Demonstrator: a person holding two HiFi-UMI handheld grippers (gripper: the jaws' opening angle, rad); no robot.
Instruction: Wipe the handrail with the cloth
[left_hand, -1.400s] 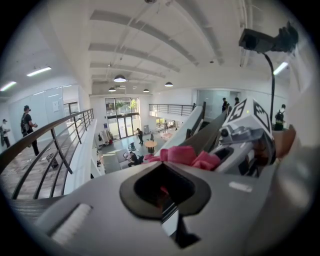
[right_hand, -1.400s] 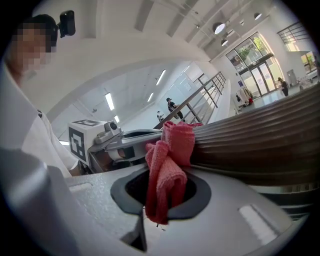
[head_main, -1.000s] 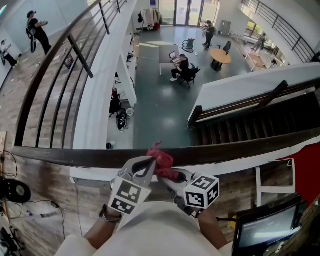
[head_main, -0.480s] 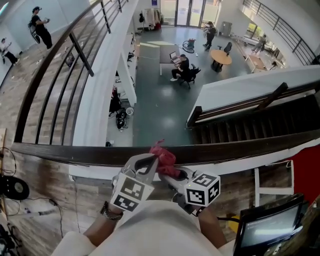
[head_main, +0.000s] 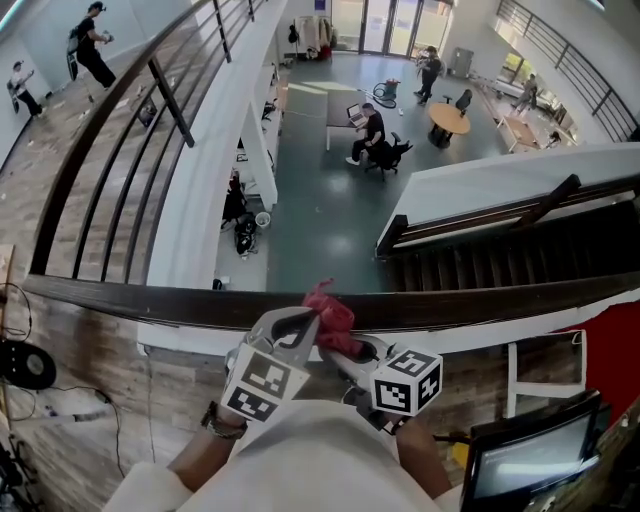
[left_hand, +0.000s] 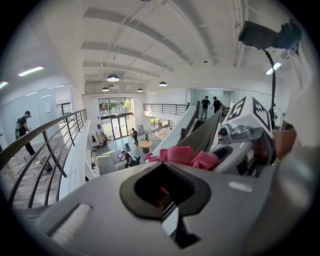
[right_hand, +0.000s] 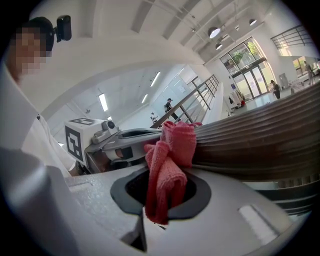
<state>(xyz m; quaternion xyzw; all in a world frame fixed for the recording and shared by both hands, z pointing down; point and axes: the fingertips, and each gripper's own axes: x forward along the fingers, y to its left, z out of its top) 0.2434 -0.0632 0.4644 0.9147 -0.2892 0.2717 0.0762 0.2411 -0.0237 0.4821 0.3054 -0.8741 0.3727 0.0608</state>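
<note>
right gripper (right_hand: 165, 197) clamped shut on the bunched pink terry cloth (right_hand: 172, 150), which sits against the dark grooved handrail (right_hand: 250, 145); left gripper (left_hand: 167, 202) jaws closed together, tips just beside the cloth.

The handrail (head_main: 500, 300) runs left to right across the head view, just ahead of the person. The cloth (head_main: 328, 312) lies on top of it near the middle. The left claw (head_main: 298, 328) meets the cloth from the left and the right claw (head_main: 342, 347) from the right, side by side, each closed on it. Beyond and below the rail, a staircase (head_main: 500, 262) lies to the right. On the lower floor, a round table (head_main: 449, 118) stands right of a seated person (head_main: 372, 130). A monitor (head_main: 525, 462) sits at lower right, on the near side of the rail.
</note>
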